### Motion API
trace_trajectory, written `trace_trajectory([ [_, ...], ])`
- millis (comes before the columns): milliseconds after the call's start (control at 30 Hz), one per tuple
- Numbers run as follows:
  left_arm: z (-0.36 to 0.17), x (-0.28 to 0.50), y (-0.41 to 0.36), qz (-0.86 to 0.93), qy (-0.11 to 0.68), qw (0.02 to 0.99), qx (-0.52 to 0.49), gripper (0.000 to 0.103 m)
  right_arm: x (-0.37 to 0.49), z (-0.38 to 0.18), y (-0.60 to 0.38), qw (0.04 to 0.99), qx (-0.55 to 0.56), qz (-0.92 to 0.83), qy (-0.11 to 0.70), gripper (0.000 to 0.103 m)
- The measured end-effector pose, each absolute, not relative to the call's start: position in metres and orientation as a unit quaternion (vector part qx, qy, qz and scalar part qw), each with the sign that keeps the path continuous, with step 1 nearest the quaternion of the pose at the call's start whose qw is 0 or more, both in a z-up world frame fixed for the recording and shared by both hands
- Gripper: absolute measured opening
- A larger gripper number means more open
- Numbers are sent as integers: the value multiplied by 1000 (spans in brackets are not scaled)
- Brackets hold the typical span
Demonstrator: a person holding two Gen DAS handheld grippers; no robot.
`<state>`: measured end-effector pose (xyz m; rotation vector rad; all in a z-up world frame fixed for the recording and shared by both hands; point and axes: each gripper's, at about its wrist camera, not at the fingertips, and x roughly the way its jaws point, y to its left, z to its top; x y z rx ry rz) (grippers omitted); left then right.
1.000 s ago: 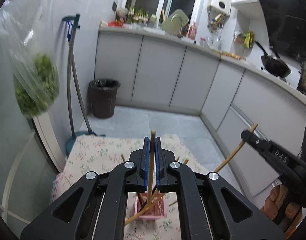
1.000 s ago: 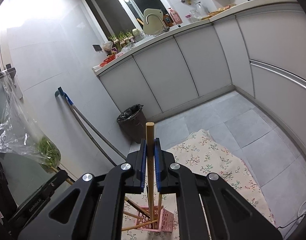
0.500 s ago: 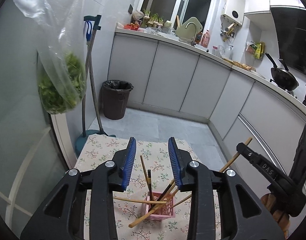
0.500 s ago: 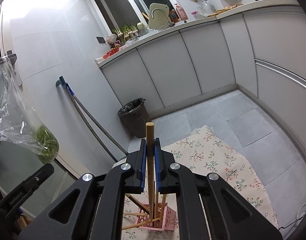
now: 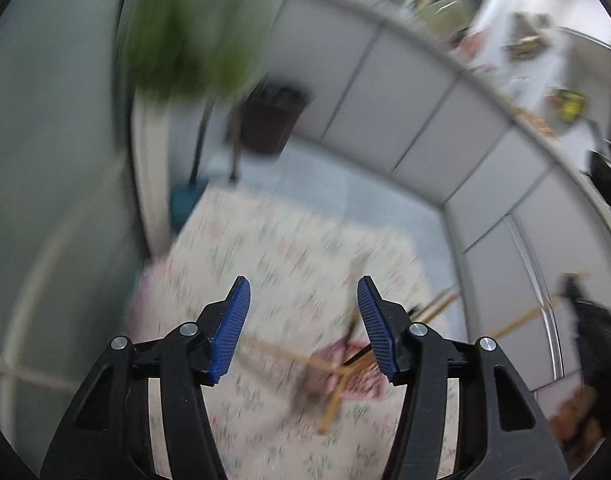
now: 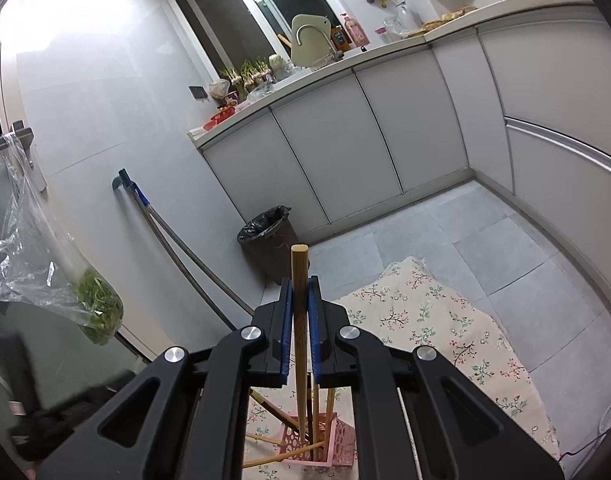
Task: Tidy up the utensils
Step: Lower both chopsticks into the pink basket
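Note:
My right gripper is shut on a wooden chopstick held upright, its lower end above a pink perforated basket that holds several chopsticks on the floral cloth. My left gripper is open and empty. Its view is blurred, with the pink basket and chopsticks below and to the right of its fingers. The right gripper shows at the right edge of the left wrist view.
Grey kitchen cabinets run along the back and right. A dark bin and mop handles stand by the wall. A plastic bag of greens hangs at the left.
The left gripper opened and let go of its chopstick, which now lies in the basket, and it is swinging left and tilting. The right gripper holds its chopstick steady.

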<state>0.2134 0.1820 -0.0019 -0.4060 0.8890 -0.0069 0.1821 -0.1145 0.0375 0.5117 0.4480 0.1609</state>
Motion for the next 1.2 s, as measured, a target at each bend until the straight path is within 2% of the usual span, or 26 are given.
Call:
trace_trajectory([
  [133, -88, 247, 216, 11, 521, 802, -293, 54, 182, 36, -116, 937, 256, 82, 224, 8],
  [233, -142, 257, 232, 33, 556, 750, -357, 54, 185, 34, -117, 936, 256, 81, 228, 8],
  [533, -206, 272, 257, 74, 532, 679, -501, 52, 197, 23, -119, 932, 256, 76, 247, 8],
  [567, -214, 272, 259, 70, 528, 670, -518, 42, 198, 22, -119, 931, 256, 75, 248, 8],
  [600, -221, 274, 261, 59, 521, 664, -533, 21, 198, 21, -119, 931, 256, 75, 249, 8],
  [633, -225, 275, 263, 51, 514, 663, -542, 12, 198, 21, -119, 931, 256, 74, 249, 8],
  [733, -206, 271, 265, 12, 474, 680, -560, 10, 197, 21, -121, 931, 258, 73, 247, 8],
  [867, -138, 258, 257, -53, 417, 742, -523, 6, 191, 28, -125, 931, 265, 75, 239, 8],
  [1000, -44, 227, 229, -86, 353, 837, -410, 6, 183, 34, -129, 932, 269, 79, 230, 8],
  [1200, 35, 190, 166, -114, 273, 913, -280, 6, 175, 41, -133, 935, 265, 79, 221, 8],
])
